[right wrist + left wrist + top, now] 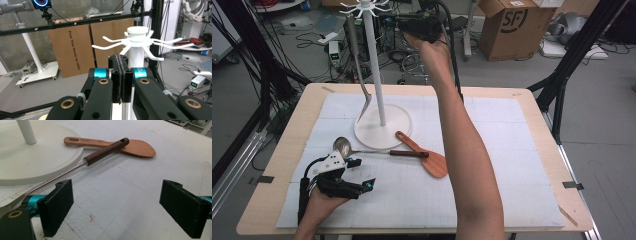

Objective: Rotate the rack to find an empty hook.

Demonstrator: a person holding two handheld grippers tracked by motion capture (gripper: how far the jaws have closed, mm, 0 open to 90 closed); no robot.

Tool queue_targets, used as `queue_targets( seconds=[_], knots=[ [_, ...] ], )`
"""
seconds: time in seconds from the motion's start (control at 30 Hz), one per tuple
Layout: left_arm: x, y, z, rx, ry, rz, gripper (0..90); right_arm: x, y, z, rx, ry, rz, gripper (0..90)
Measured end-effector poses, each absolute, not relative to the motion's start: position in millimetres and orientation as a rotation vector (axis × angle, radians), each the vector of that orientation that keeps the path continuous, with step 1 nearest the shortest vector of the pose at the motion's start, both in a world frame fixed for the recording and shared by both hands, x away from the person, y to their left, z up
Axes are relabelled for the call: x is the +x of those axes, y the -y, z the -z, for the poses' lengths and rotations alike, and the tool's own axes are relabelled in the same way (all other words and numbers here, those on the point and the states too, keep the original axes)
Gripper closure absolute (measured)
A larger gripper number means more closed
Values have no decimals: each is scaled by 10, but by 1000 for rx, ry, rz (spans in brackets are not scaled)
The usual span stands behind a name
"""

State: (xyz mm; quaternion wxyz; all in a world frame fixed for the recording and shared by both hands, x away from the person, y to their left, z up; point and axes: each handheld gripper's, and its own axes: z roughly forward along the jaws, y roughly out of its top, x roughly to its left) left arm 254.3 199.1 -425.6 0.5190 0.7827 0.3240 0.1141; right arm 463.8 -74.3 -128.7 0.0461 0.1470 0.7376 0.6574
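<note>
The right gripper is held high beside the hooks at the top of the white rack, its jaws pressed together with nothing seen between them. One slotted turner is hung from the rack. On the counter, the ladle is laid against the rack's base, its dark handle crossing the wooden spatula. The left gripper is rested near the ladle's bowl, jaws spread wide and empty.

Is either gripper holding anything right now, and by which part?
No. The left gripper is open above the mat; the right gripper is shut on nothing visible.
</note>
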Motion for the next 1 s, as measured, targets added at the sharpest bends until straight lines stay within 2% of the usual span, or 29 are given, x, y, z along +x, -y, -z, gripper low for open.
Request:
queue_targets(
  seconds=[0.53, 0.93, 1.0],
  knots=[
    [2553, -1994, 4258, 1881, -770, -277, 126, 4580, 659, 1299, 424, -2287, -2009, 894],
    [2559, -1982, 4270, 1884, -776, -284, 126, 4443, 928, 1524, 509, -2327, -1984, 573],
    [2558, -1979, 4271, 1887, -777, -282, 125, 4405, 975, 1576, 509, -2331, -1979, 569]
  ],
)
